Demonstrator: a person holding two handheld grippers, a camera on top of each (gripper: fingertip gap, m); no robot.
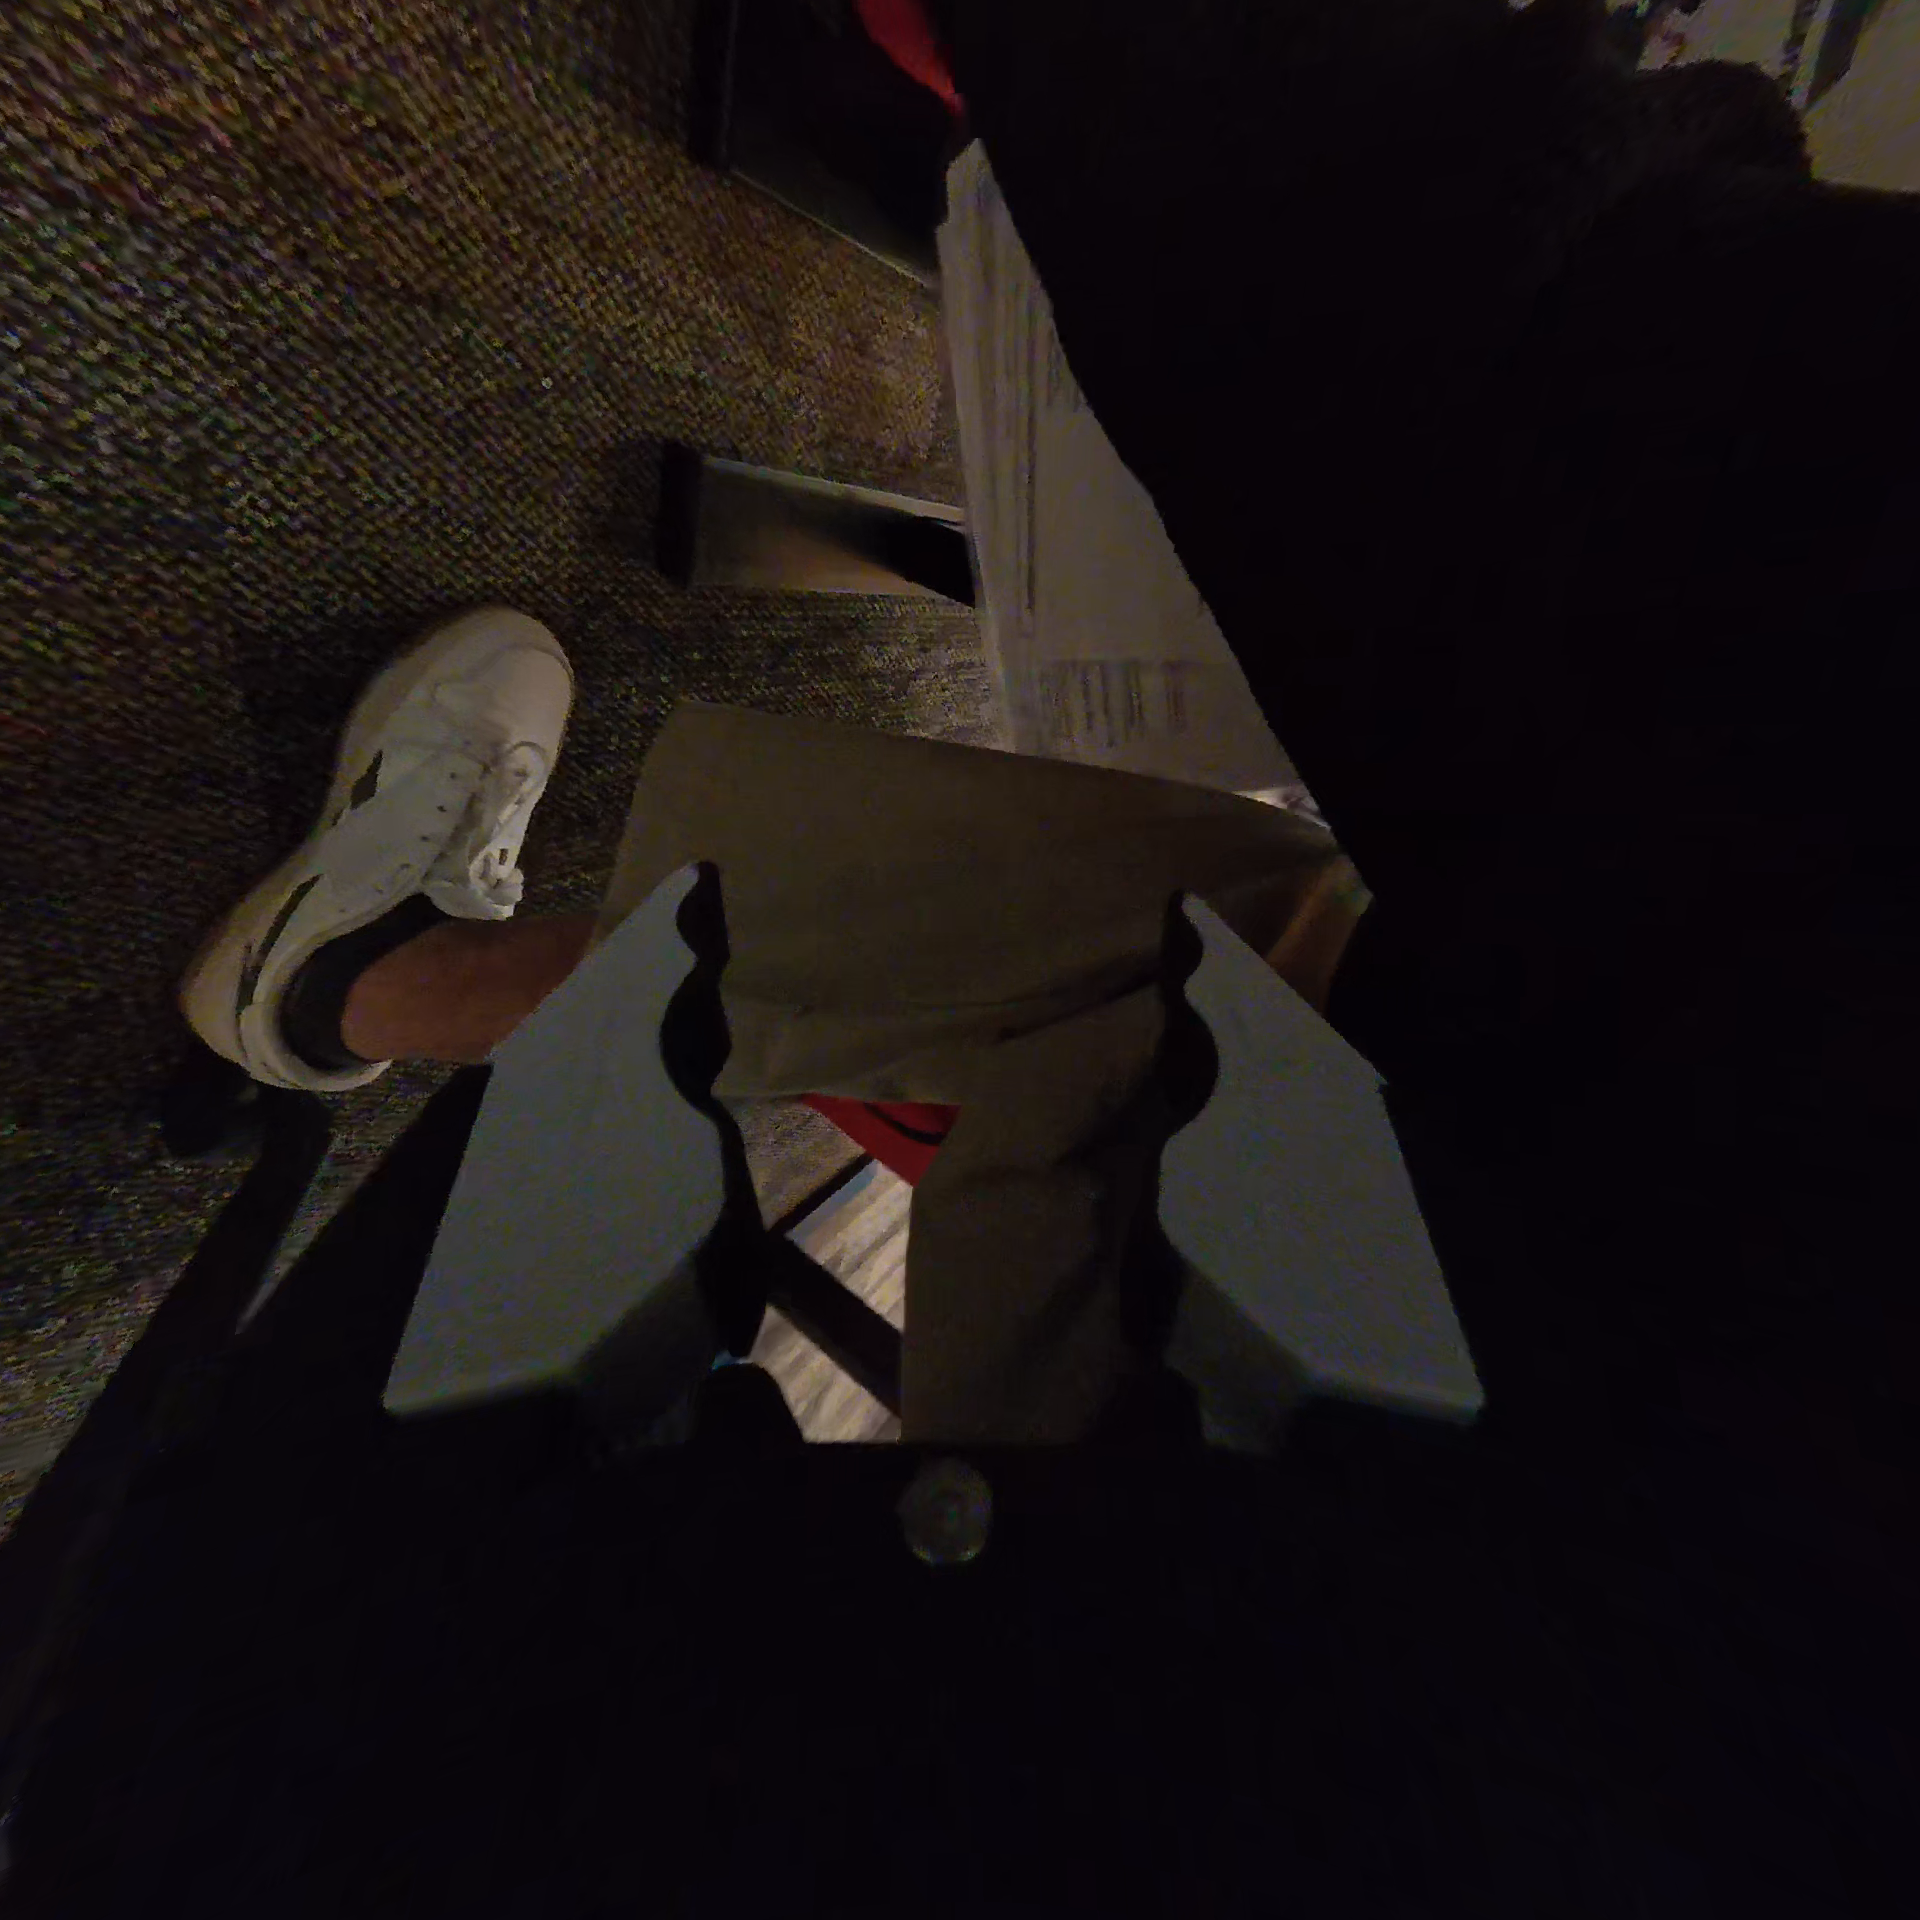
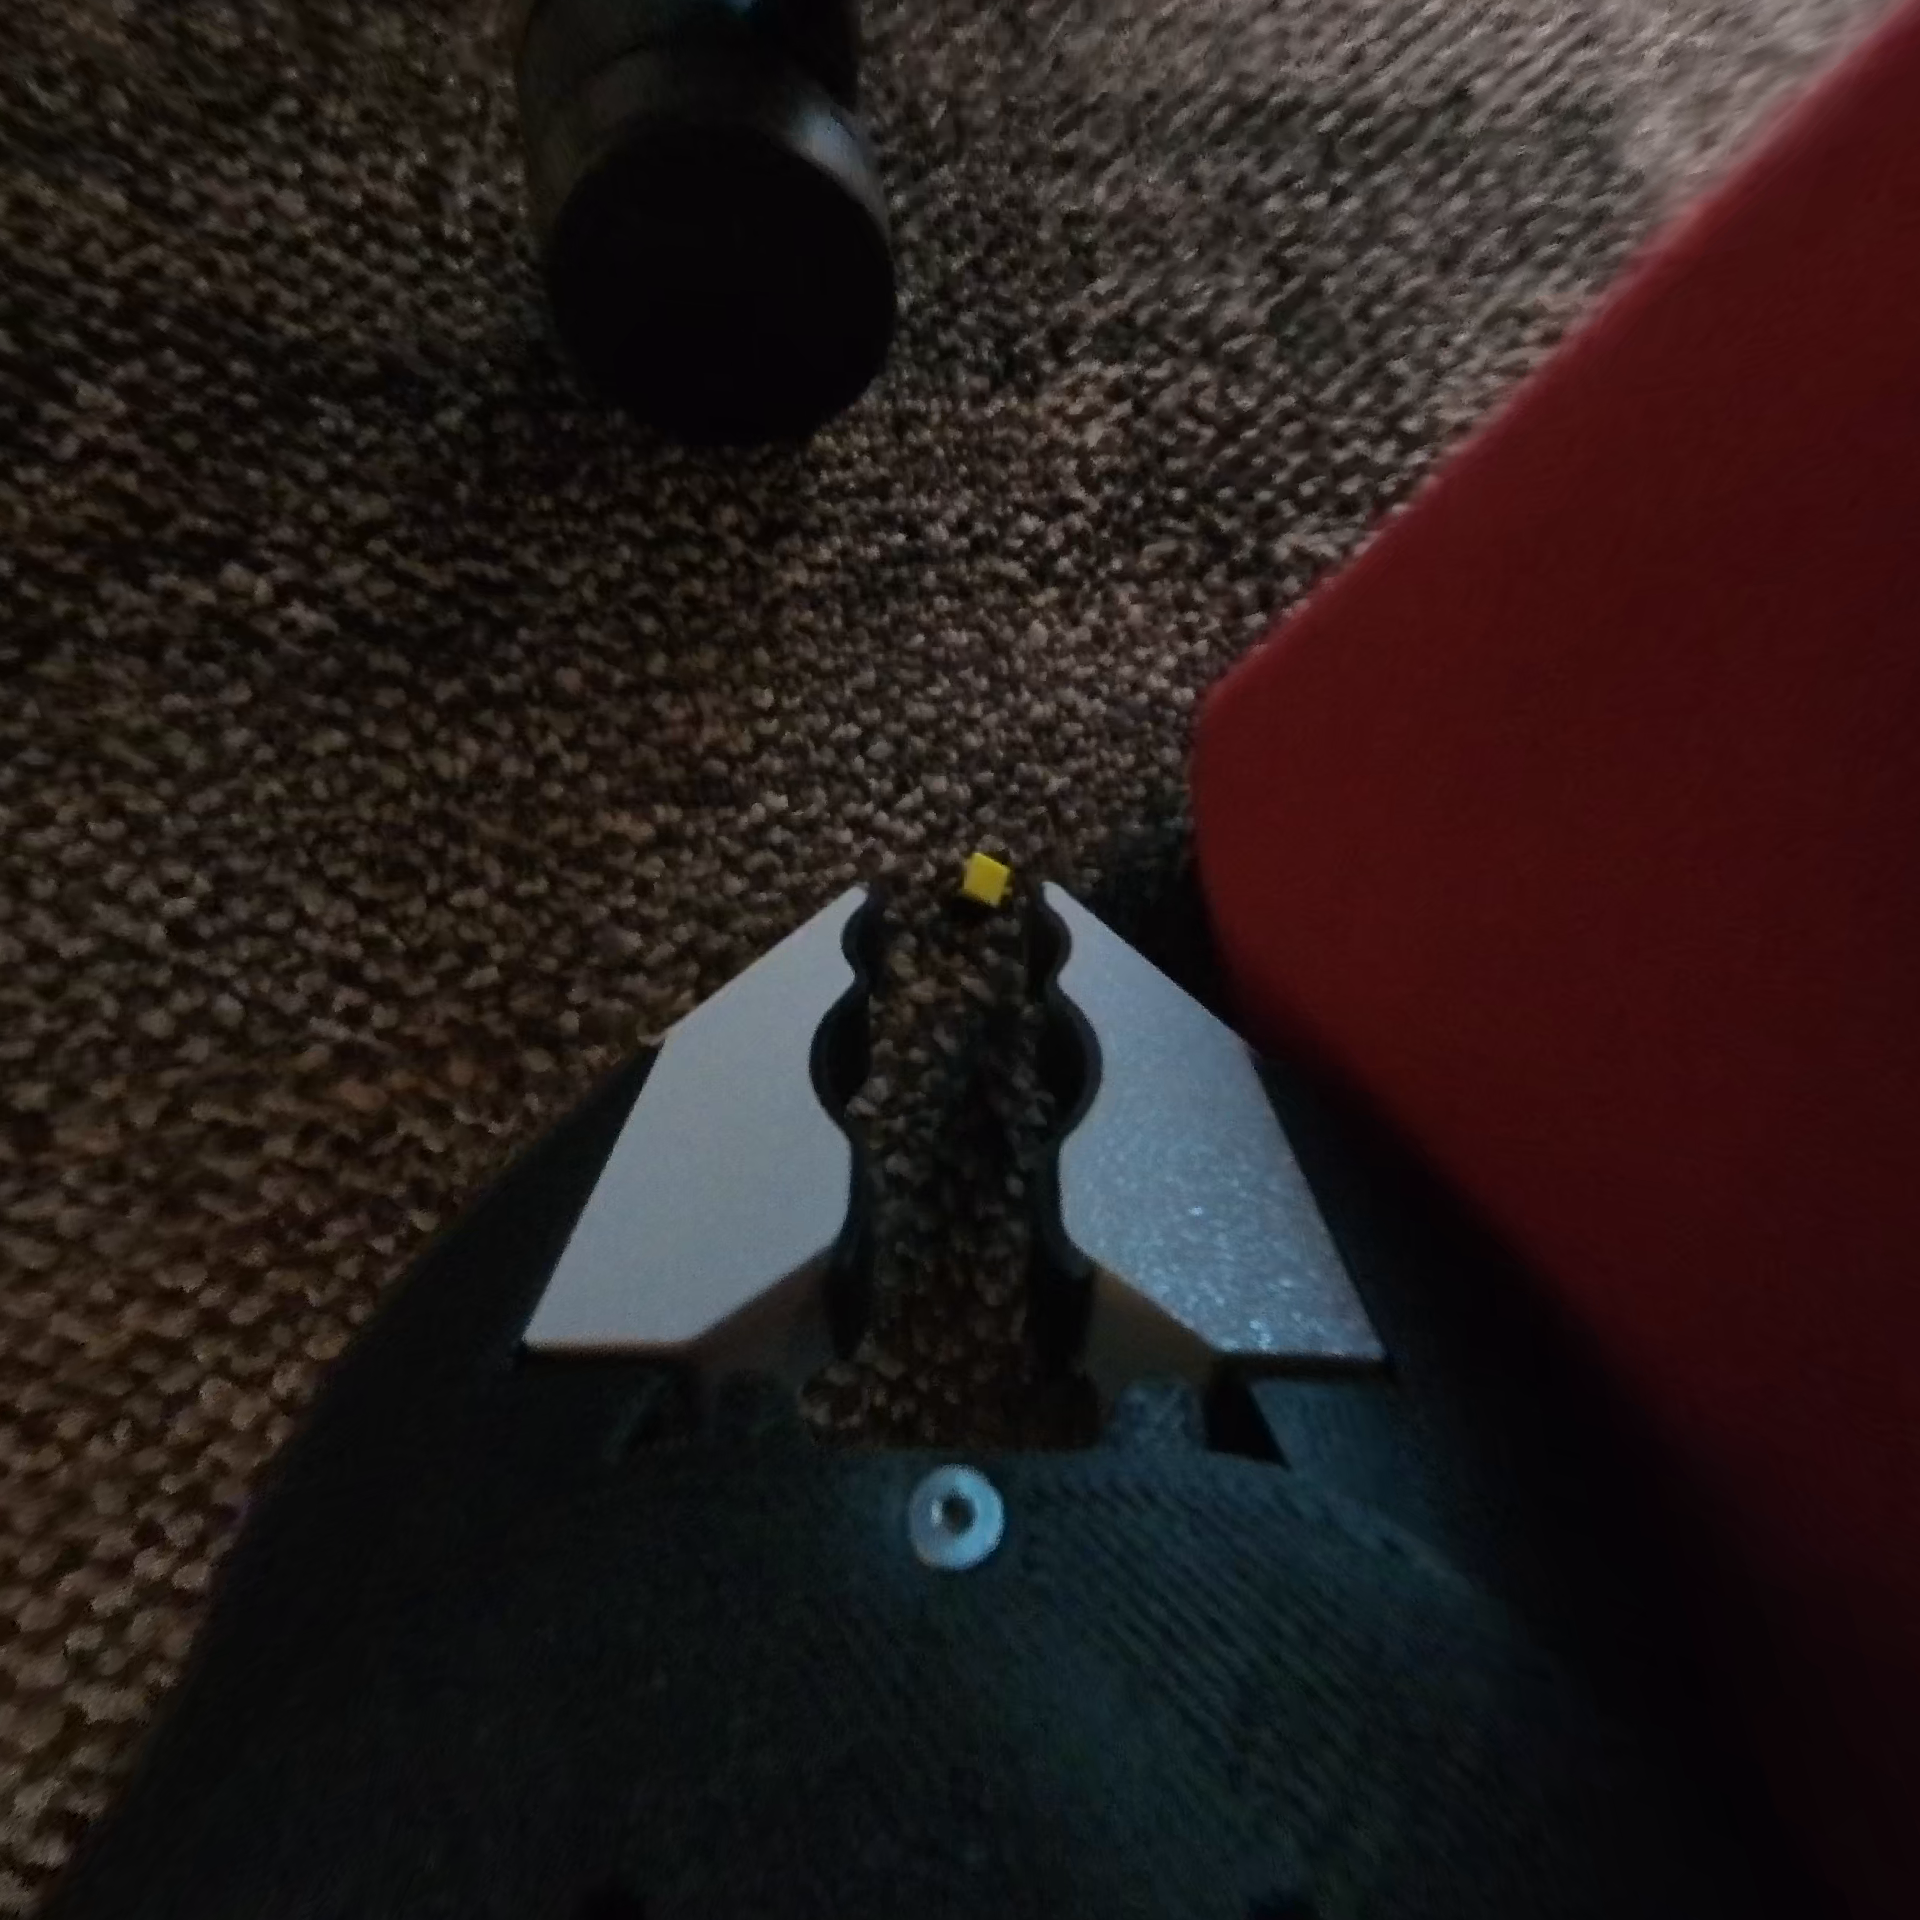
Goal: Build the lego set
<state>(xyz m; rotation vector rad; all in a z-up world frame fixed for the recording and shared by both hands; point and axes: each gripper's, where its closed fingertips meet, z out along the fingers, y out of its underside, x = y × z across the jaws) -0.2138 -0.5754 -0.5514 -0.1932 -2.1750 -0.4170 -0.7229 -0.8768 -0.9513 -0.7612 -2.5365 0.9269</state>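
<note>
Right claw (image 2: 951, 896) gapes over yellow piece (image 2: 985, 878) beside red edge (image 2: 1455, 727).

Both views dim and grainy; left wrist view's right half lost in black shadow; carpet (image 2: 416, 727) soft, blurred toward the edges.

We see rough, nubby looped carpet (image 2: 416, 727), a smooth matt red panel (image 2: 1610, 831) at right, a small yellow piece (image 2: 985, 879), probably plastic, and a smooth white leather-like shoe (image 1: 416, 821).
</note>
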